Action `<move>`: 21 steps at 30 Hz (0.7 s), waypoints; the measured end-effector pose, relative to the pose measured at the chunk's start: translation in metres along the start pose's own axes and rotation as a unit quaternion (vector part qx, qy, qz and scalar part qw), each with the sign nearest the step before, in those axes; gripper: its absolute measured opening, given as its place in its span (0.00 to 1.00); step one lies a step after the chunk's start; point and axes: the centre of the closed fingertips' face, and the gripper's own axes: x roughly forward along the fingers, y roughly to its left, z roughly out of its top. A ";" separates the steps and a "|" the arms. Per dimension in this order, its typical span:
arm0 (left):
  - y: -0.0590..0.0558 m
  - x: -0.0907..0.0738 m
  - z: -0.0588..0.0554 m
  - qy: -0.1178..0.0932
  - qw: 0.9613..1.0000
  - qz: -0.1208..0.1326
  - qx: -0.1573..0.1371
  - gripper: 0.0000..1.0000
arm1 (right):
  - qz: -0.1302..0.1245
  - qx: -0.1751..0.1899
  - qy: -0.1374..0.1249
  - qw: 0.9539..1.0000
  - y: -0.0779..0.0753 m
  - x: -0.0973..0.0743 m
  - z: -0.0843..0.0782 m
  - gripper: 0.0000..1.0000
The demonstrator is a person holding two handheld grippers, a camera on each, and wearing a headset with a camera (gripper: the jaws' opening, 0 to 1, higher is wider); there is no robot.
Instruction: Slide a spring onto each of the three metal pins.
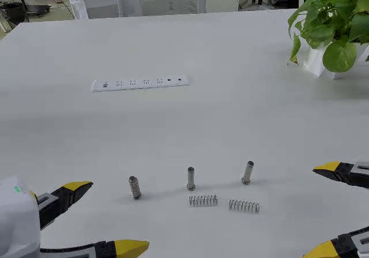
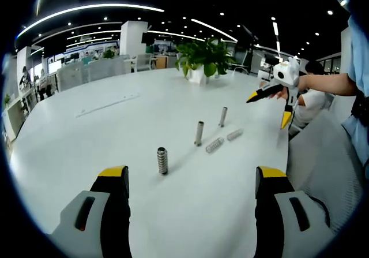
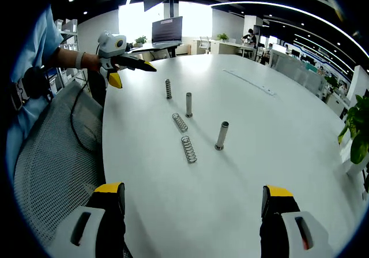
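Note:
Three metal pins stand upright in a row on the white table. The left pin (image 1: 134, 187) (image 2: 162, 160) (image 3: 168, 89) carries a spring. The middle pin (image 1: 191, 178) (image 2: 199, 134) (image 3: 188, 104) and the right pin (image 1: 247, 172) (image 2: 222, 116) (image 3: 221, 135) are bare. Two loose springs lie in front of them, one (image 1: 203, 199) (image 2: 214, 145) (image 3: 180, 122) by the middle pin, one (image 1: 244, 205) (image 2: 234, 134) (image 3: 188, 149) by the right pin. My left gripper (image 1: 101, 217) (image 2: 192, 177) is open at the lower left. My right gripper (image 1: 331, 209) (image 3: 195, 191) is open at the lower right. Both hold nothing.
A white power strip (image 1: 140, 83) (image 2: 106, 104) (image 3: 249, 81) lies further back on the table. A potted green plant (image 1: 331, 27) (image 2: 203, 59) stands at the far right corner. Office desks and chairs lie beyond the table.

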 end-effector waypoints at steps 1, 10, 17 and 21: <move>-0.001 0.000 0.001 -0.002 1.000 -0.002 0.002 0.89 | 0.000 0.001 0.000 1.000 0.000 0.000 -0.001 0.99; -0.025 0.016 0.012 -0.005 0.999 -0.047 0.020 0.81 | -0.002 0.005 0.004 1.000 0.001 -0.003 -0.007 0.99; -0.042 0.042 0.013 0.010 0.995 -0.080 0.056 0.77 | -0.001 0.010 0.009 1.000 0.001 -0.005 -0.012 0.99; -0.046 0.058 0.006 0.027 0.993 -0.089 0.078 0.71 | -0.003 0.011 0.010 1.000 0.000 -0.006 -0.013 0.98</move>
